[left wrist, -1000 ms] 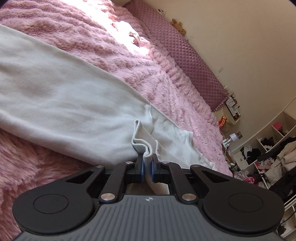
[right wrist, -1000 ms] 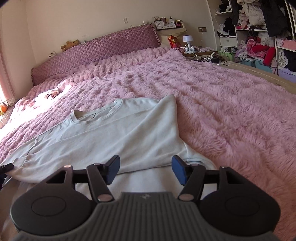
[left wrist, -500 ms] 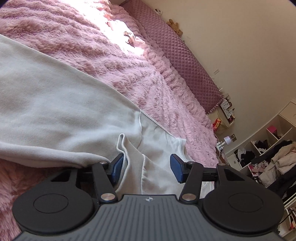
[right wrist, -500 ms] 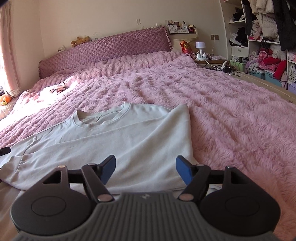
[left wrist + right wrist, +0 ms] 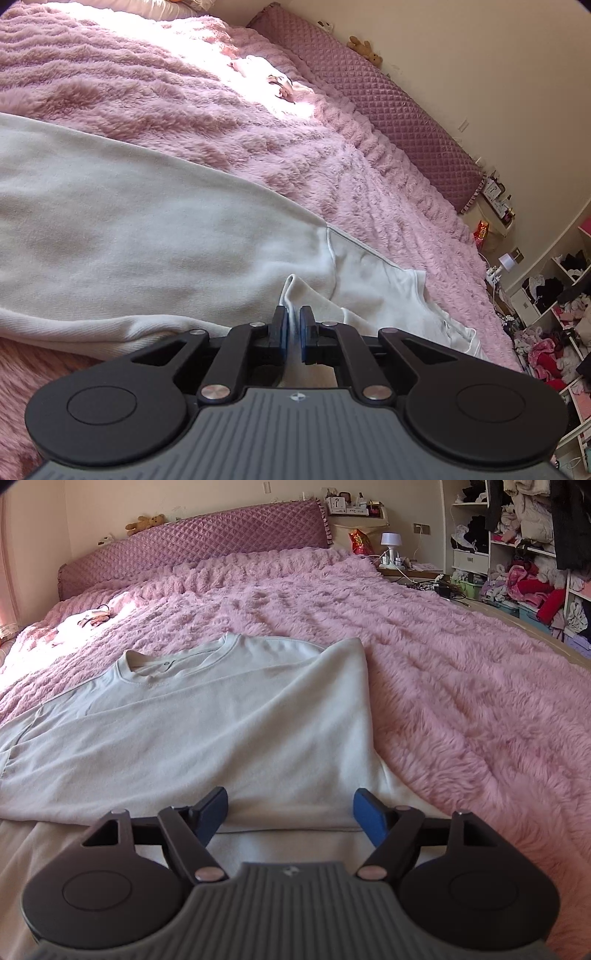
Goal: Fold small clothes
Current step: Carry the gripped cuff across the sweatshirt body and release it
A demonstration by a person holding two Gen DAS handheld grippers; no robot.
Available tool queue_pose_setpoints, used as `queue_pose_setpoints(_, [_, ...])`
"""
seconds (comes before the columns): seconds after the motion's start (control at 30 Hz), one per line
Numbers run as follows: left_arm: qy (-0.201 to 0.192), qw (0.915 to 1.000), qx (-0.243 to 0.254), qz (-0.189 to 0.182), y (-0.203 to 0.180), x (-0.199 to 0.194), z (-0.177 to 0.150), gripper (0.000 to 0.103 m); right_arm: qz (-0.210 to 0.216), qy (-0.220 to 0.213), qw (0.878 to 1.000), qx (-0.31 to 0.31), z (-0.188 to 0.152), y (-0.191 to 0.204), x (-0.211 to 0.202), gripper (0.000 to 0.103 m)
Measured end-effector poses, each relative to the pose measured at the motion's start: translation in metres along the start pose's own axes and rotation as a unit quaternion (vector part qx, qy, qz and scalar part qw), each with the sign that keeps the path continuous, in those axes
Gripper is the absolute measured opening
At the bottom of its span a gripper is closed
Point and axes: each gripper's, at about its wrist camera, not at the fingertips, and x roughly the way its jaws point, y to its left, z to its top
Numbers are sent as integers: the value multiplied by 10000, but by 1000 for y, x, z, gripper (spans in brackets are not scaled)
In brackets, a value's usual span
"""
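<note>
The left hand-held gripper [image 5: 293,328] has closed again on a raised pleat of the pale sweatshirt [image 5: 147,236], its blue pads [image 5: 282,326] pressed against either side of the cloth; half a second ago they stood wide apart over the same ridge, and a second ago they were pinched on it. The regrasp appears to sit near the armpit seam, where the left sleeve [image 5: 92,258] meets the body, with the sleeve stretching away flat to the left of the view across the pink plush blanket [image 5: 258,122] of the bed.

The right hand-held gripper [image 5: 290,814] remains open, fingers well apart, hovering low over the garment's lower part near the hem edge and touching nothing that can be made out. Across the last second it has drawn nearer to the cloth. Ahead of it the sweatshirt [image 5: 207,720] lies front up, collar [image 5: 166,664] toward the quilted headboard [image 5: 192,539], its right side already folded in over the chest.

The renewed grip suggests the left side is about to be brought inward to match, a fold not yet begun. Cluttered shelves [image 5: 517,535] line the room to the right.
</note>
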Motion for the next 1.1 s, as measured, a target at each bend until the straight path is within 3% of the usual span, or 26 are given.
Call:
queue_pose_setpoints(0.07, [-24, 9999, -84, -128, -1, -16, 6, 21, -112, 36, 9999, 9, 4, 4, -4, 71])
queue_pose_setpoints(0.17, [-143, 9995, -45, -281, 1, -47, 16, 38, 92, -107, 9998, 160, 13, 16, -20, 71])
queue_pose_setpoints(0.27, [-224, 9994, -54, -275, 11, -81, 27, 47, 367, -309, 9988, 12, 19, 42, -38, 72])
queue_pose_setpoints(0.37, [-320, 9991, -234, -135, 33, -114, 34, 48, 724, -441, 9962, -217, 23, 76, -54, 73])
queue_pose_setpoints(0.53, [-664, 9939, -747, 473, 85, -159, 38, 54, 1267, -481, 9894, -514, 22, 135, -71, 74])
queue_pose_setpoints(0.6, [-794, 9883, -1080, 726, 110, -172, 39, 54, 1450, -450, 9865, -608, 18, 156, -76, 74])
queue_pose_setpoints(0.77, [-1343, 9641, -1652, 1586, 157, -203, 36, 54, 1687, -324, 9818, -810, 3, 195, -81, 75])
queue_pose_setpoints(0.9, [-1465, 9517, -2060, 1741, 189, -205, 37, 54, 1774, -166, 9799, -895, -7, 213, -79, 75])
queue_pose_setpoints(1.1, [-1838, 9337, -2575, 1677, 225, -197, 46, 54, 1783, -87, 9772, -1152, -16, 226, -78, 76])
